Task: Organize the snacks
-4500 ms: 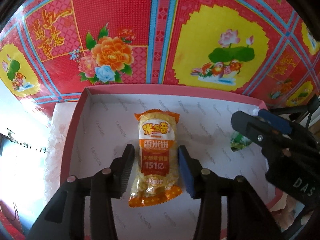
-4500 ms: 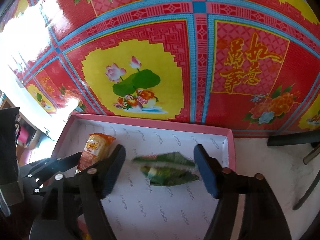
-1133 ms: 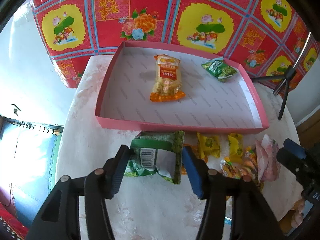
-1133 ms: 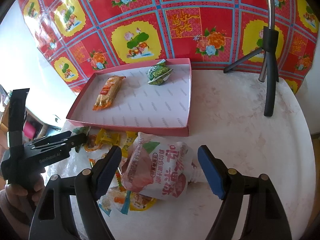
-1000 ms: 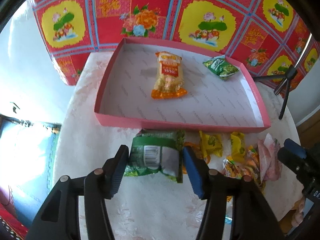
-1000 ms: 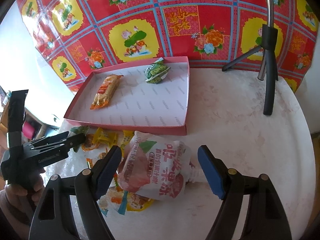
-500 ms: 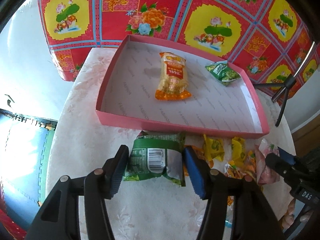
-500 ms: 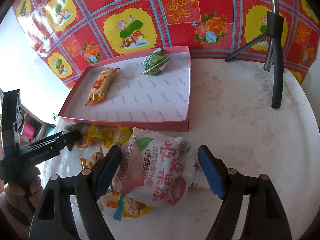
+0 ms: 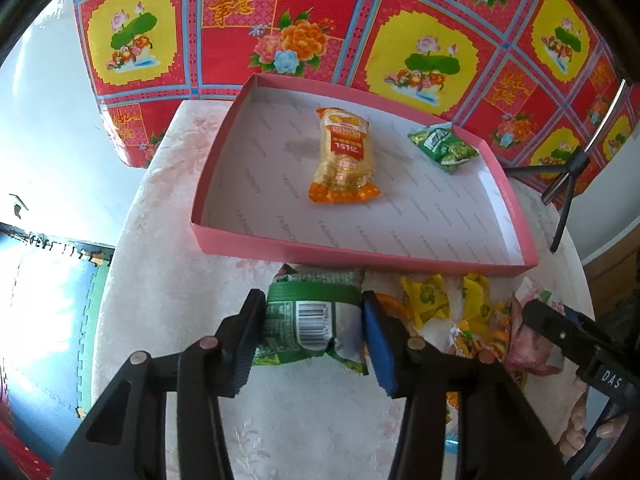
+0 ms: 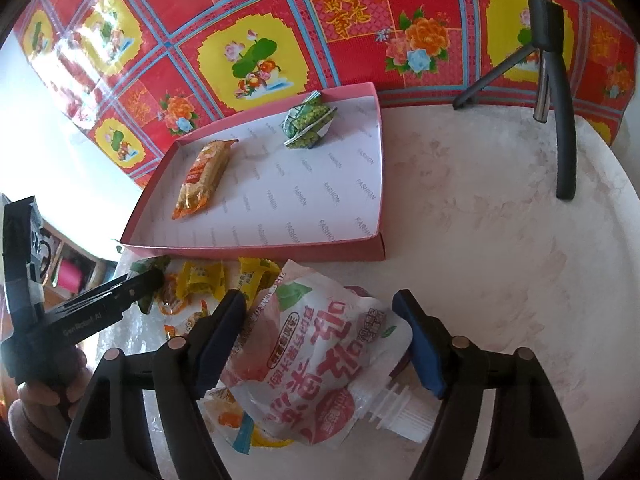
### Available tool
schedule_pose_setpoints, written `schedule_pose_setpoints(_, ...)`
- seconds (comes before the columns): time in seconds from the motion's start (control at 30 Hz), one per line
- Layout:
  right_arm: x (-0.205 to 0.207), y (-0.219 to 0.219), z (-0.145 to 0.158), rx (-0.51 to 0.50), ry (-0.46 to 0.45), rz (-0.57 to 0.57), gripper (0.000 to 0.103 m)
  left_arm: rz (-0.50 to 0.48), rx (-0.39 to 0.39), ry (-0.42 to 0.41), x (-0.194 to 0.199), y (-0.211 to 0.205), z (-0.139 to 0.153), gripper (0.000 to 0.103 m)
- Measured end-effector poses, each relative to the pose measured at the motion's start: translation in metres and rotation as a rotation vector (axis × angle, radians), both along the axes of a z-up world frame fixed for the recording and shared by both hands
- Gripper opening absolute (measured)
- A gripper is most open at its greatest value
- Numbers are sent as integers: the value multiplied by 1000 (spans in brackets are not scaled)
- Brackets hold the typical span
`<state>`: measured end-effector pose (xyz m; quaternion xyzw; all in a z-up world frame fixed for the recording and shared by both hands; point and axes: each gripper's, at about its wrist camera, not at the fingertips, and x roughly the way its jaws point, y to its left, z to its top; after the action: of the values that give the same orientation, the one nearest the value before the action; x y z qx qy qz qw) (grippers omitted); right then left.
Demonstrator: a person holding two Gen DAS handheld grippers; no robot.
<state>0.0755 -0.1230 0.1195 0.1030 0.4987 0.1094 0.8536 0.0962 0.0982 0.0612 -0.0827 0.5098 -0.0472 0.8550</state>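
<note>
My left gripper (image 9: 312,304) straddles a green snack packet (image 9: 308,320) lying barcode up on the white table, just in front of the pink tray (image 9: 360,250). Its jaws are closing and both pads press the packet's sides. My right gripper (image 10: 318,300) points down over a white and pink spouted jelly pouch (image 10: 316,352). Those jaws are closing too, with the pouch between them and not visibly squeezed. Inside the tray lie an orange rice-cracker packet (image 9: 346,156) and a small green packet (image 9: 444,148).
Several yellow and orange candies (image 9: 428,300) are heaped on the table between the two grippers. A black tripod (image 10: 560,120) stands at the table's right. A red patterned cloth (image 10: 256,52) hangs behind the tray. A hand (image 10: 40,400) holds the left gripper.
The left jaws have narrowed onto the green packet, which now looks pinched between the pads. The right gripper has barely shifted over the pouch.
</note>
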Motion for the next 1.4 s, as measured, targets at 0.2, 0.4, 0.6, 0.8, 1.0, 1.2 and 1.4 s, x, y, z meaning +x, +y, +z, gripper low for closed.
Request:
schedule_pose_setpoints(0.2,-4,0,3,-3,-16,-2,75,0,-3,-3,-5,0,2,49)
schedule_pose_setpoints(0.4,-9,-2,9,-6,-43,-4,67,-10,-6,-25,-13,-2,11,49)
schedule_pose_setpoints(0.6,-14,-5,16,11,-69,-13,43,-26,-5,-44,-20,-7,19,49)
schedule_pose_setpoints(0.8,-20,-8,19,17,-78,-21,42,-32,-2,-54,-26,-9,23,49)
schedule_pose_setpoints(1.0,-23,-6,19,-3,-84,-20,72,-32,-4,-57,-29,-9,24,49)
schedule_pose_setpoints(1.2,-29,-5,20,-11,-82,-8,84,-32,-4,-61,-31,-10,26,49)
schedule_pose_setpoints(1.4,-41,-7,26,-62,-87,9,87,-32,-6,-64,-34,-9,28,49)
